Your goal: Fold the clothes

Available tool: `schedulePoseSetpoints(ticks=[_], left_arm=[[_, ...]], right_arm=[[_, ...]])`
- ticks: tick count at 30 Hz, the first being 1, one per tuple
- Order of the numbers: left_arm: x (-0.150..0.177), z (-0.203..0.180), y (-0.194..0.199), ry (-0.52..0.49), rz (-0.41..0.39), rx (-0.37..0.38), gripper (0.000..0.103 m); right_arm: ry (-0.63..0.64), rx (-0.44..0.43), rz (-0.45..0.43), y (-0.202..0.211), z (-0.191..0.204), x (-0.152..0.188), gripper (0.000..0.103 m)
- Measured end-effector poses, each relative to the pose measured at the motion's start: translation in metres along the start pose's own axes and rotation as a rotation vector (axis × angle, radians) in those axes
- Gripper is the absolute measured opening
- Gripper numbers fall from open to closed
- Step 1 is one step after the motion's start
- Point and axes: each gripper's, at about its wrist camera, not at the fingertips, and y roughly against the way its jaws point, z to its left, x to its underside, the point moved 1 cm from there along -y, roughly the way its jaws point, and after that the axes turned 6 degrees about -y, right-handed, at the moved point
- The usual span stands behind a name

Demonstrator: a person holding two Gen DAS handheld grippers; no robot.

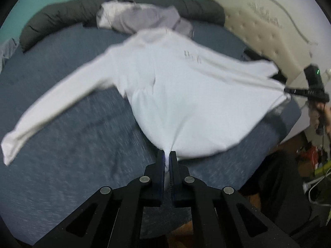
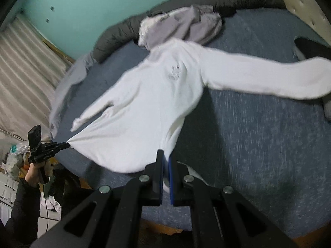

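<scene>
A white long-sleeved shirt (image 1: 171, 86) with a small grey chest print hangs stretched above the blue bed (image 1: 62, 144), its sleeves spread out to either side. My left gripper (image 1: 167, 155) is shut on one bottom corner of its hem. My right gripper (image 2: 166, 155) is shut on the other bottom corner. In the left wrist view the right gripper (image 1: 286, 90) pulls the hem taut at the far right. From the right wrist view, the left gripper (image 2: 67, 144) shows at the left, held by a hand. The shirt (image 2: 144, 107) sags between the two.
A crumpled grey garment (image 1: 140, 18) lies at the far side of the bed against a dark rolled duvet (image 1: 53, 20). A cream padded headboard (image 1: 258, 31) stands to the right. Striped curtains (image 2: 22, 66) and floor clutter (image 2: 12, 161) lie beyond the bed's edge.
</scene>
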Motion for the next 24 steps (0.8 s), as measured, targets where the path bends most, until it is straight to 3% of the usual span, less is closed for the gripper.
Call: schedulePoseSetpoints(ticks=[2,5,16,24], left_arm=[[-0.012,0.011,0.017,0.033,-0.029,-0.002,0.004],[-0.023,0.024,0.009,0.063,0.000,-0.020,0.004],[-0.020,0.049,-0.104,0.158,0.136,-0.048,0.004],[-0.023,0.070,-0.143,0.196,0.107,-0.061,0.006]], right_arm=[[-0.003,-0.006,-0.028,0.011,0.001,-0.009,0.004],[-0.026,0.038,-0.030,0.001,-0.009,-0.017,0.004],[-0.083,0.144,0.049,-0.095,-0.060,-0.018,0.004],[-0.127,0.162,0.029,-0.122,-0.092,-0.026,0.005]])
